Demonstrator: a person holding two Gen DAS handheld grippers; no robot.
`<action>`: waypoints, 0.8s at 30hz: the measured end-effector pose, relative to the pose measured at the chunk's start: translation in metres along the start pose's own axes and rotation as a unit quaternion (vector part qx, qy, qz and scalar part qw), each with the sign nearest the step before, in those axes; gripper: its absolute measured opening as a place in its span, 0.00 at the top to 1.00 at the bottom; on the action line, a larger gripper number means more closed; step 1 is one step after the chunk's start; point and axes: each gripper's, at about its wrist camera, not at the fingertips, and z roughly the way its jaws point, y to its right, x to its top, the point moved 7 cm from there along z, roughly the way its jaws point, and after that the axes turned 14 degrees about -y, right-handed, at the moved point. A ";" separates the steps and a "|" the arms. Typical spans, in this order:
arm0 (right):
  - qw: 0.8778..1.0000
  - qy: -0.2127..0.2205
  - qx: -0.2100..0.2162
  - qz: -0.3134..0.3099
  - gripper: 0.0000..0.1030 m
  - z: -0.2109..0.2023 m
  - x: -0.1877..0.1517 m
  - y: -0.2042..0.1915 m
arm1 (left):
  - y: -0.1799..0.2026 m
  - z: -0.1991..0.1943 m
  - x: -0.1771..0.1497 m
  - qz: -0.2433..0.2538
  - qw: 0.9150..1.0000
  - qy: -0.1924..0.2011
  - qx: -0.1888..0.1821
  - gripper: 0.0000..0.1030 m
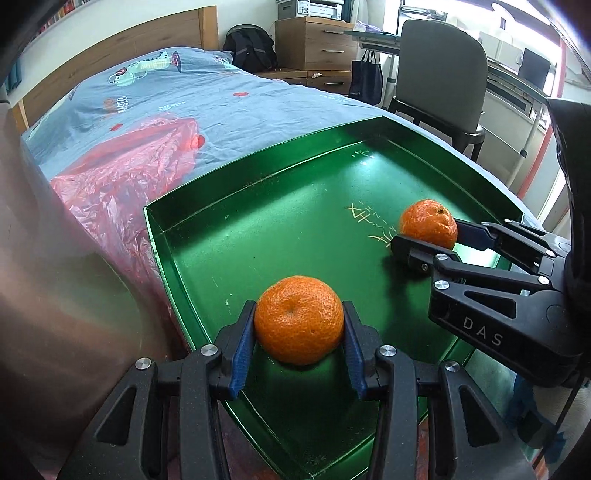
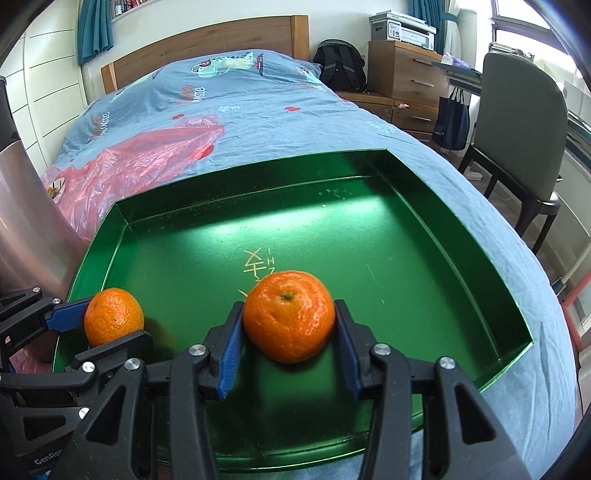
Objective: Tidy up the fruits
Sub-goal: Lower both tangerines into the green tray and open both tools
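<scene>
Daylight enters from the windows (image 1: 517, 22) at upper right in both views, where the panes are overexposed to white. Overall exposure is bright and even. The green tray (image 2: 369, 236) floor carries a broad pale sheen across its far half. Each orange (image 1: 299, 319) casts a short, soft shadow onto the tray. Fisheye distortion bows the bed (image 2: 258, 103) and tray edges; corners vignette to black. Centre sharp; the metallic surface (image 1: 55, 277) at left is blurred.
</scene>
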 end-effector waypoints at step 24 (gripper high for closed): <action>0.998 -0.028 -0.047 -0.019 0.00 -0.004 -0.022 -0.009 | 0.013 -0.004 -0.014 0.057 0.998 -0.005 0.034 0.44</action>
